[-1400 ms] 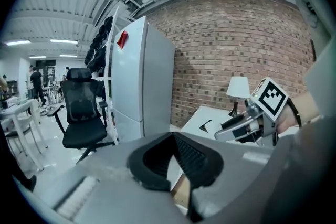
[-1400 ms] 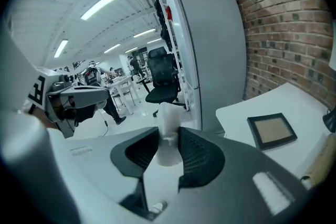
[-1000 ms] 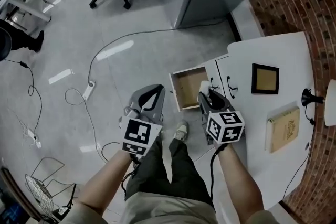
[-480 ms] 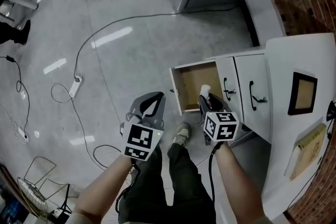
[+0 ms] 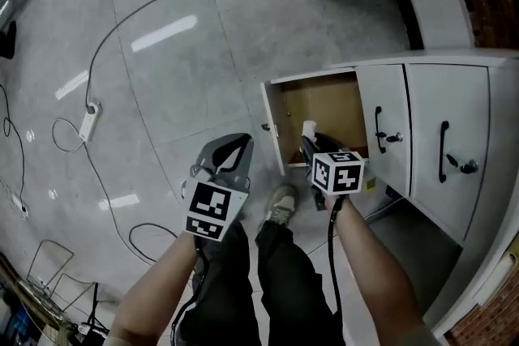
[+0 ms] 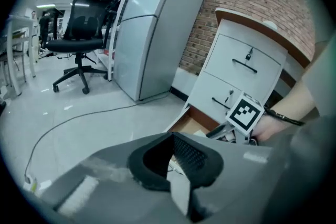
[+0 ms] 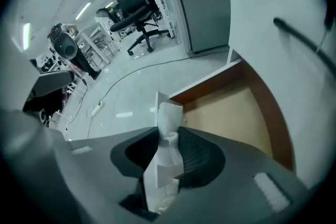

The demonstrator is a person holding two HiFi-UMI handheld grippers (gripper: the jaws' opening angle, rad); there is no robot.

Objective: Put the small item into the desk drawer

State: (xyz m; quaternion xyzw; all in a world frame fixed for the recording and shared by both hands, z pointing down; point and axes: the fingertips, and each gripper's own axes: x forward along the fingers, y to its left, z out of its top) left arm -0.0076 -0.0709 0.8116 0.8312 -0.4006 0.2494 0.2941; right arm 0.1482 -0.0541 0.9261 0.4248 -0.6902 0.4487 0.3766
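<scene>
My right gripper (image 5: 309, 140) (image 7: 169, 153) is shut on a small white item (image 7: 165, 157), whose top (image 5: 308, 128) sticks out past the jaws. It hangs over the front edge of the open bottom drawer (image 5: 323, 111) (image 7: 231, 113) of the white desk; the drawer's brown inside shows nothing in it. My left gripper (image 5: 228, 155) (image 6: 171, 162) is lower left of the drawer over the floor, jaws shut with nothing between them. In the left gripper view the right gripper's marker cube (image 6: 244, 112) shows beside the drawer (image 6: 195, 124).
The upper desk drawers (image 5: 442, 146) with black handles are closed, right of the open one. A cable (image 5: 122, 53) and a power strip (image 5: 87, 119) lie on the grey floor. A grey cabinet (image 6: 149, 29) and an office chair (image 6: 79, 42) stand farther off. The person's shoe (image 5: 281, 205) is below the drawer.
The head view has tilted down and closer to the drawer; the desk top has left the picture. My right gripper with the white item has moved up to the drawer's front edge.
</scene>
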